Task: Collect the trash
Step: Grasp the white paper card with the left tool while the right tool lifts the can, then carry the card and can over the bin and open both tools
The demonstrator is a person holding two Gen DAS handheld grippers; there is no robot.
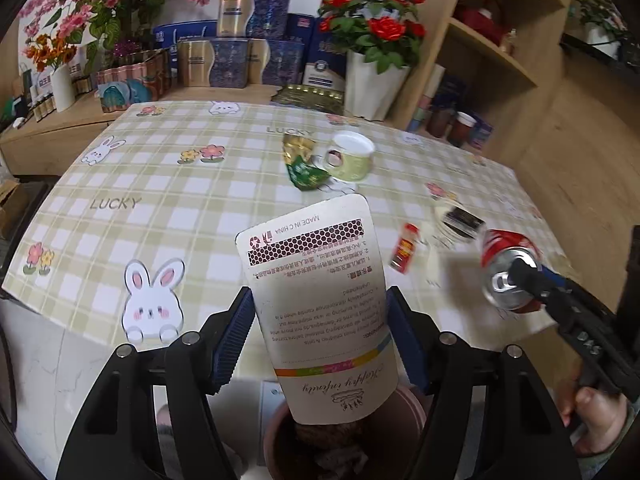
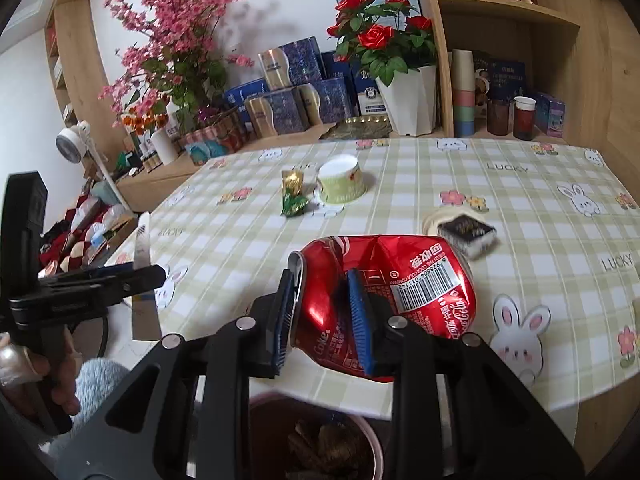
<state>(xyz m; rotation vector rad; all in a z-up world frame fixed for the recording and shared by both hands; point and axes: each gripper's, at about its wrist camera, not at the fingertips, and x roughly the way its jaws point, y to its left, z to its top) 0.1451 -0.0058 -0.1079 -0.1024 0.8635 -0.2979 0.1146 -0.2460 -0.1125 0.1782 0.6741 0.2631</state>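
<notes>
While my left gripper (image 1: 320, 336) stands part-open, jaws flanking the white pouch (image 1: 320, 304) above the bin (image 1: 404, 408), contact unclear, my right gripper (image 2: 324, 316) clamps the crushed red can (image 2: 384, 300) tight over the table (image 2: 400, 208); green wrapper (image 2: 294, 202) farther back.

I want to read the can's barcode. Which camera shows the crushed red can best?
The right wrist view: the crushed red can fills the centre, label and barcode legible, clamped in the right gripper. The left wrist view shows it only small, blurred, top end-on.
</notes>
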